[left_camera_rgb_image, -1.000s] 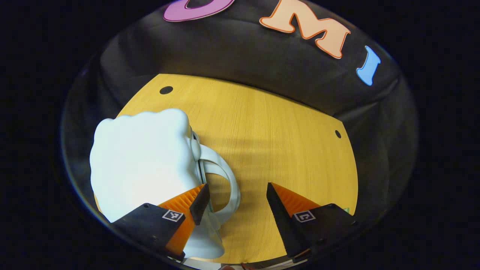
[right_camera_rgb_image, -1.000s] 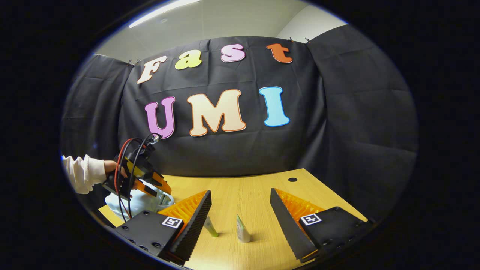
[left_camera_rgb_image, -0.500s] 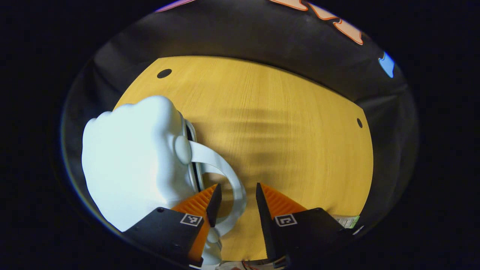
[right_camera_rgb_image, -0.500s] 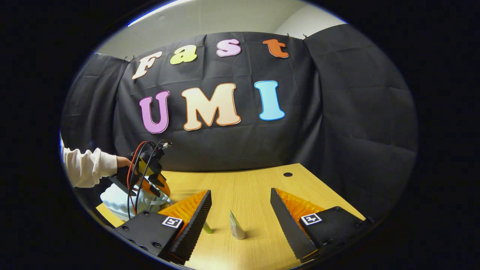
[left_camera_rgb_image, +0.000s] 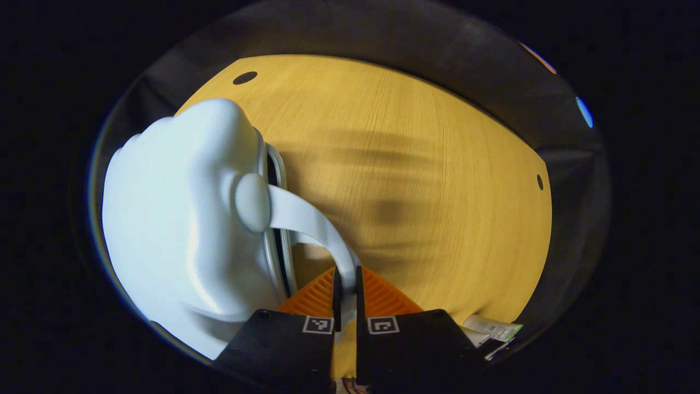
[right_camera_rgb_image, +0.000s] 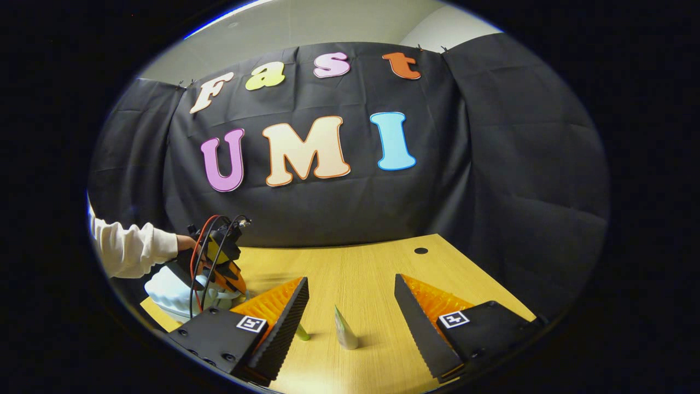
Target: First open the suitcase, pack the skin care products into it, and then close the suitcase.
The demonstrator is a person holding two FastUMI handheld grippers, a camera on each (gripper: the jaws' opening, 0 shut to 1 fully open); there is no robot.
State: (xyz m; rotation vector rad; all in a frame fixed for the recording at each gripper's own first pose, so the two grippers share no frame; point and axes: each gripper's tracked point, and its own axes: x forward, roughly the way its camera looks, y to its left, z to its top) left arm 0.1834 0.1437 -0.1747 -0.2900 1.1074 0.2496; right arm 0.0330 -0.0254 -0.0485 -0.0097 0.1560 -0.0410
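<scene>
The left gripper (left_camera_rgb_image: pixel 345 295) is pinching the handle (left_camera_rgb_image: pixel 311 224) of the pale suitcase (left_camera_rgb_image: pixel 180 219) lying on the wooden table (left_camera_rgb_image: pixel 437 191); the right gripper (right_camera_rgb_image: pixel 350 306) is hovering, fingers spread, over two skin care tubes (right_camera_rgb_image: pixel 344 328) standing there.

- Your left gripper view rides low and close, tipped down onto the wooden table (left_camera_rgb_image: pixel 426 164), with the suitcase (left_camera_rgb_image: pixel 180 219) looming at its left.
- Your right gripper view sits farther back, facing level across the table (right_camera_rgb_image: pixel 372 273) toward the booth wall.
- Both views share the tabletop and the suitcase (right_camera_rgb_image: pixel 169 290), which lies far left in the right gripper view.
</scene>
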